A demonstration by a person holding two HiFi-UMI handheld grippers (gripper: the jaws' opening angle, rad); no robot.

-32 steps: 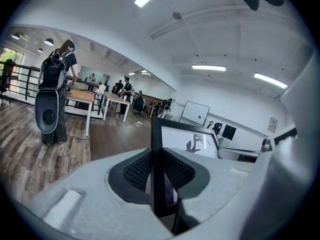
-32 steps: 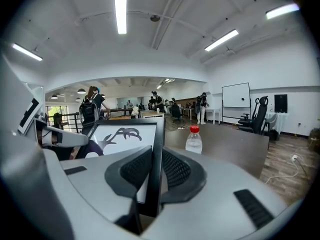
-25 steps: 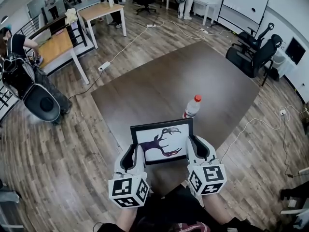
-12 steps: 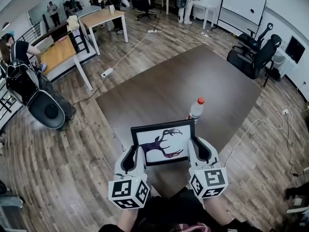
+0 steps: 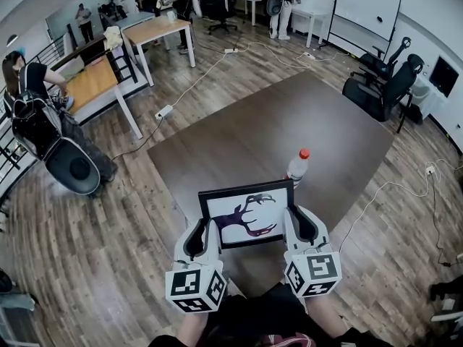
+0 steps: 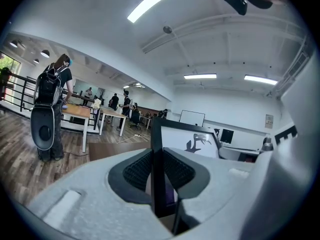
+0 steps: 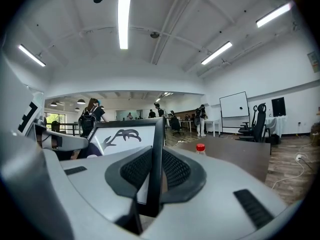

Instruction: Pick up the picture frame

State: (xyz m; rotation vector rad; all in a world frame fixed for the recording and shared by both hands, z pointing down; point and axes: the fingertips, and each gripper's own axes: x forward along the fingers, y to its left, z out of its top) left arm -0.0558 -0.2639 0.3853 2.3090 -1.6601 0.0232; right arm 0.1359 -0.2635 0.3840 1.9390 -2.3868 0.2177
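At the far left of the head view a person with a backpack (image 5: 32,100) stands by a wooden desk (image 5: 90,78), well away from me. Nearer, low in that view, my left claw (image 5: 203,231) holds the left side of the picture frame (image 5: 248,212). The left gripper view shows the black side rail standing upright between the two ribbed pads (image 6: 137,170), which press on it from either side, so this claw is narrowed onto the rail and not empty. Its marker cube (image 5: 195,289) sits closest to me. The frame spans the gap between both claws, above the near edge of the dark brown table (image 5: 275,121), its top leaning away from me and its face turned up toward me: a white sheet with a dark antlered shape on it. I cannot tell whether its bottom edge touches the tabletop. My right claw (image 5: 295,221) grips the opposite side the same way; in the right gripper view its pads (image 7: 175,168) are closed against the right rail. Just beyond the frame's upper right corner a clear bottle with a red cap (image 5: 297,166) stands upright on the table, apart from the frame. Farther right, past the table, are black office chairs (image 5: 380,82) and a whiteboard (image 5: 365,6).
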